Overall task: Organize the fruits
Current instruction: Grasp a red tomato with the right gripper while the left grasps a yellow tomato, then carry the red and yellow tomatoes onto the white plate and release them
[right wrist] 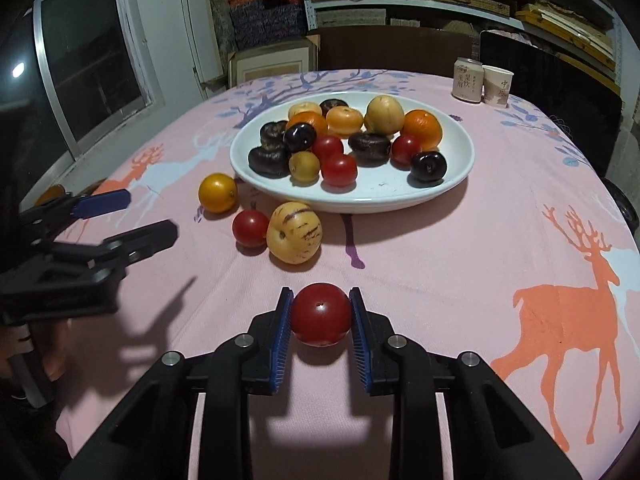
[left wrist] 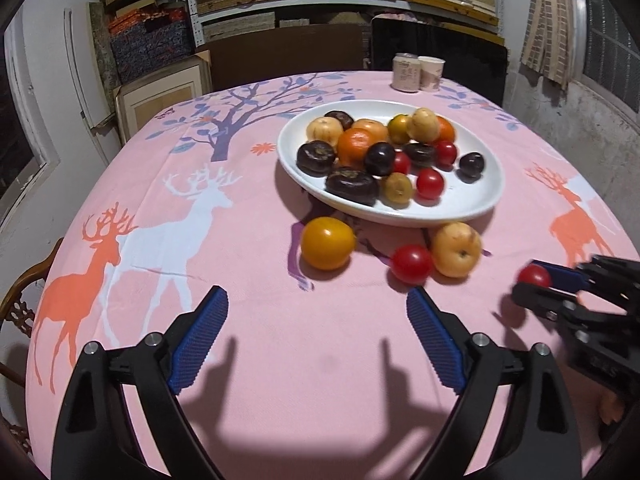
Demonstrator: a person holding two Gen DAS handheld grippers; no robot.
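With the right claw (right wrist: 321, 316) clamped on a red tomato (right wrist: 321, 314) low over the tabletop (right wrist: 440, 264), the plate (right wrist: 384, 196) lies at 12 o'clock from it, well apart. Delivery calls for a straight forward carry over the rim. The left claw (left wrist: 316, 312) stands wide and empty; the yellow tomato (left wrist: 327, 249) lies at its 12 o'clock, near.

White plate (right wrist: 456, 184) is piled with mixed fruit; 3 loose just beside it: yellow tomato (right wrist: 218, 193), red tomato (right wrist: 250, 228), striped melon (right wrist: 294, 233).
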